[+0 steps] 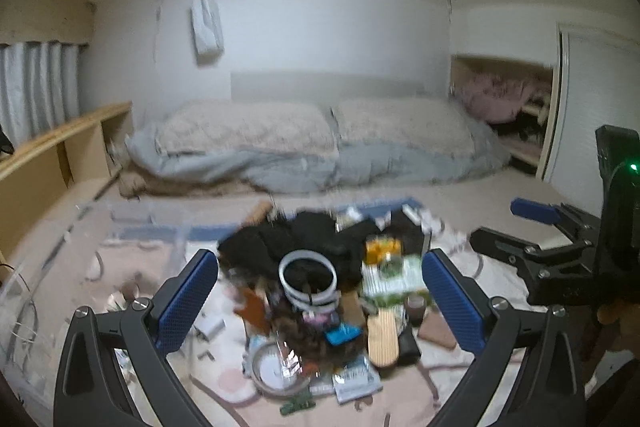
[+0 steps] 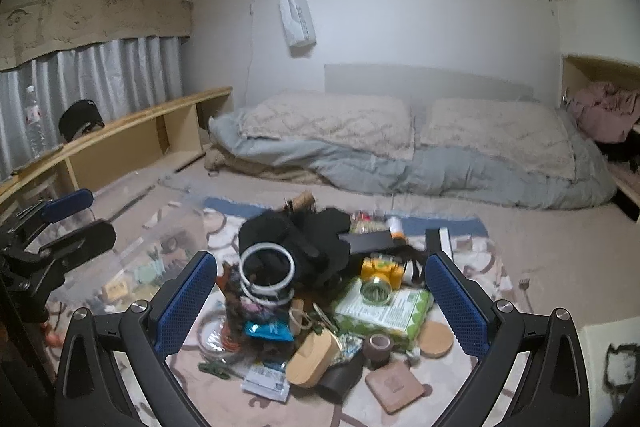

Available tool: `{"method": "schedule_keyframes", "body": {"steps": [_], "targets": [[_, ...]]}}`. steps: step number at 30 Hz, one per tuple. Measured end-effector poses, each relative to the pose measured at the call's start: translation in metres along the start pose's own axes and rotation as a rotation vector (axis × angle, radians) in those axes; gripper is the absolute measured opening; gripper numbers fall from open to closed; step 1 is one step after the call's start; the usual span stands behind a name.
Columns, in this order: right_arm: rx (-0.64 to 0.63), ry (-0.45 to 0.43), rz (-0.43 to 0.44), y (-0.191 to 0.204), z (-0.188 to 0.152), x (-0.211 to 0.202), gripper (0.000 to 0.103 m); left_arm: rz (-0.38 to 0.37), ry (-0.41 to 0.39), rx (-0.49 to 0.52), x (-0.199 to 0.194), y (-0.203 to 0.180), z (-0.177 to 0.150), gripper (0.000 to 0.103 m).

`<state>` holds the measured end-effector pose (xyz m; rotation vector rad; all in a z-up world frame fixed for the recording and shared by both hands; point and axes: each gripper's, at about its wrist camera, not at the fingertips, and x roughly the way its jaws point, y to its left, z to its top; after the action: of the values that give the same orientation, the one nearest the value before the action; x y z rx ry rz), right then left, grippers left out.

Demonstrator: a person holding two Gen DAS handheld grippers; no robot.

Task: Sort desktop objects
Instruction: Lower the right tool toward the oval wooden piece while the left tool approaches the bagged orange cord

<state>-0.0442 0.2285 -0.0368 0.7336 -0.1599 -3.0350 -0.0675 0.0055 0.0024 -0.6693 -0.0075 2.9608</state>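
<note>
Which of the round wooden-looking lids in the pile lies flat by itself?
The pale round cork lid, flat on the blanket right of the green-printed packet. The oval wooden lid is tilted, propped on clutter.

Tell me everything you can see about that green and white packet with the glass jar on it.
The green and white packet looks like a soft plastic pack, flat and roughly rectangular, with a white printed panel on top whose text is too small to read. It lies tilted on the heap of clutter, right of centre. A small clear glass jar rests on its upper left part, a yellow box sits just behind, and a round wooden lid lies against its lower right corner. Neither gripper touches it.
</note>
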Motion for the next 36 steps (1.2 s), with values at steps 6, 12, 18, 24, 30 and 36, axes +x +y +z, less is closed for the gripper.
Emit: {"method": "schedule_keyframes", "body": {"steps": [6,12,18,24,30,36], "targets": [[-0.031,0.116,0.013,-0.009,-0.026,0.046,0.103,-0.026,0.114,0.096,0.027,-0.016,-0.028,0.103],[-0.085,0.253,0.061,-0.007,-0.057,0.094,0.103,-0.064,0.208,0.126,0.048,-0.019,-0.050,0.103],[-0.085,0.381,0.045,-0.008,-0.076,0.137,0.088,-0.085,0.292,0.137,0.064,-0.018,-0.067,0.101],[-0.034,0.463,0.091,-0.015,-0.083,0.173,0.043,-0.105,0.344,0.120,0.073,-0.007,-0.078,0.093],[0.091,0.531,0.167,-0.026,-0.096,0.196,0.024,-0.133,0.394,0.084,0.086,0.006,-0.086,0.079],[0.055,0.589,0.256,-0.013,-0.123,0.180,0.021,-0.161,0.442,0.042,0.102,0.012,-0.088,0.068]]}}
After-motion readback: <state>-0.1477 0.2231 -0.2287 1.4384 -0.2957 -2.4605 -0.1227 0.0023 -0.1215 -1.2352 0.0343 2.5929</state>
